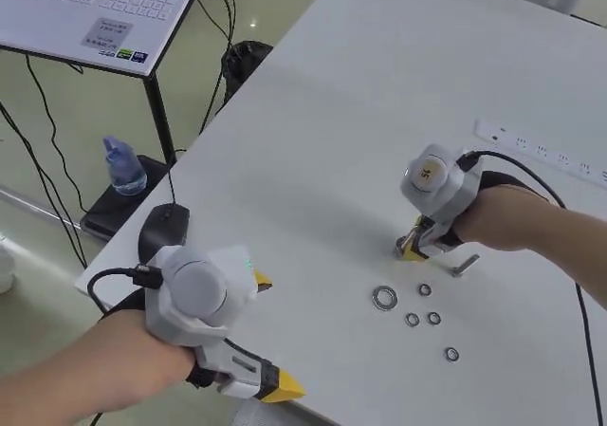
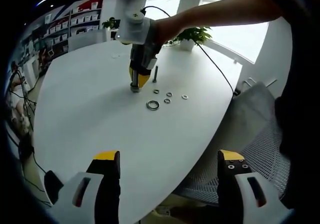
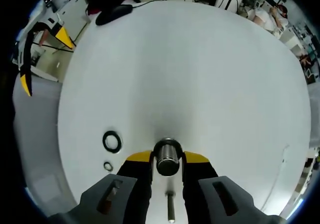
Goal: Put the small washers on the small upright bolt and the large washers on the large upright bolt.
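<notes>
**Progress.** No washer is on a bolt yet. The large bolt (image 3: 167, 157) is clamped end-on between the jaws of the right gripper (image 3: 167, 160) and held against the table (image 1: 313, 132), just far-left of the washers. I judge it is being stood upright. The small bolt (image 2: 155, 74) appears to stand upright just right of that gripper, and its shank is bare. All threading is yet to be done.

**Count.**
- Bolts: two, one large and one small.
- Large washers: one (image 1: 384, 298), lying flat near the right gripper.
- Small washers: four, lying flat and apart from one another. One (image 1: 424, 289) is nearest the small bolt, a pair (image 1: 413, 320) (image 1: 433, 318) lies nearer the person, and the last (image 1: 451, 354) is nearest the table edge.

**Grippers.** The right gripper is clenched on the large bolt. The left gripper (image 2: 169, 156) has its jaws wide apart and carries nothing. It hangs over the near-left table edge, well apart from the work.

**Judgement.** Five washers remain to be placed once both bolts stand unaided.
</notes>
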Available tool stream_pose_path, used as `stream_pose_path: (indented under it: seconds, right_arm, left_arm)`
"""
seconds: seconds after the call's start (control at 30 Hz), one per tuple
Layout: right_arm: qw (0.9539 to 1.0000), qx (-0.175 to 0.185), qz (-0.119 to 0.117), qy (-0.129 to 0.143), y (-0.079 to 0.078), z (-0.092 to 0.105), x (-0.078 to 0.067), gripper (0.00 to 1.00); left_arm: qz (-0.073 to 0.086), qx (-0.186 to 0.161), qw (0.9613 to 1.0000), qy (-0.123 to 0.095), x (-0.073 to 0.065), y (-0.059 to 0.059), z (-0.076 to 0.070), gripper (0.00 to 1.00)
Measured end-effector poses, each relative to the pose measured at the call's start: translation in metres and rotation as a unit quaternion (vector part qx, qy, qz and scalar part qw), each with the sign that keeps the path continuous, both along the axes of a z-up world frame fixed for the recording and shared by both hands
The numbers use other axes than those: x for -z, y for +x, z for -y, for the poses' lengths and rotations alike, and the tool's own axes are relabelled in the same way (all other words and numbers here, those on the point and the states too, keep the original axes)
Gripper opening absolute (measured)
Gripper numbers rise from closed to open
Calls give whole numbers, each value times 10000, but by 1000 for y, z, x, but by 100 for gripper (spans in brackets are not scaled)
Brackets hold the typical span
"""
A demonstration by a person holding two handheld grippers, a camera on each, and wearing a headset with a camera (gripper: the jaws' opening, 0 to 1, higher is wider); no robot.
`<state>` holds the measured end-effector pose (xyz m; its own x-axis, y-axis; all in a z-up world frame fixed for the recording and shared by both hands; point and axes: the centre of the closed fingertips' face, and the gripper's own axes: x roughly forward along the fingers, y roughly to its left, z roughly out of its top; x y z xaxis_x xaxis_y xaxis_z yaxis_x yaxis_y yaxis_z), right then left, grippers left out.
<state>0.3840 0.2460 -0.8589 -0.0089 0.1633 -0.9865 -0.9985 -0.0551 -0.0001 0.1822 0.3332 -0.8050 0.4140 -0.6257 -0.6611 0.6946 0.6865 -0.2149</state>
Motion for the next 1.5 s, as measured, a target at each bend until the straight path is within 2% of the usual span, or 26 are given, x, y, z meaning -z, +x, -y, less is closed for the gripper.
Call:
stream_pose_path:
  seconds: [0.23, 0.8, 0.87, 0.93, 1.3, 1.5]
  right_arm:
    - [10000, 23, 71, 23, 0, -1, 3, 22]
    - [10000, 49, -5, 14, -2, 0, 2, 24]
    - [10000, -77, -24, -44, -4, 2, 4, 28]
    - [10000, -47, -10, 45, -4, -1, 4, 36]
    - [9998, -74, -60, 168, -4, 0, -8, 40]
    - [9996, -98, -78, 269, -6, 1, -23, 41]
  left_arm:
    - [-32, 26, 10000, 13, 2, -2, 0, 79]
    - [-43, 35, 10000, 44, 2, -6, 0, 78]
    - [-57, 24, 10000, 52, 3, -6, 0, 78]
    - [-52, 17, 10000, 57, 3, -7, -1, 78]
    - [-36, 17, 10000, 61, 0, -5, 0, 78]
    - [10, 40, 10000, 81, -1, -5, -1, 78]
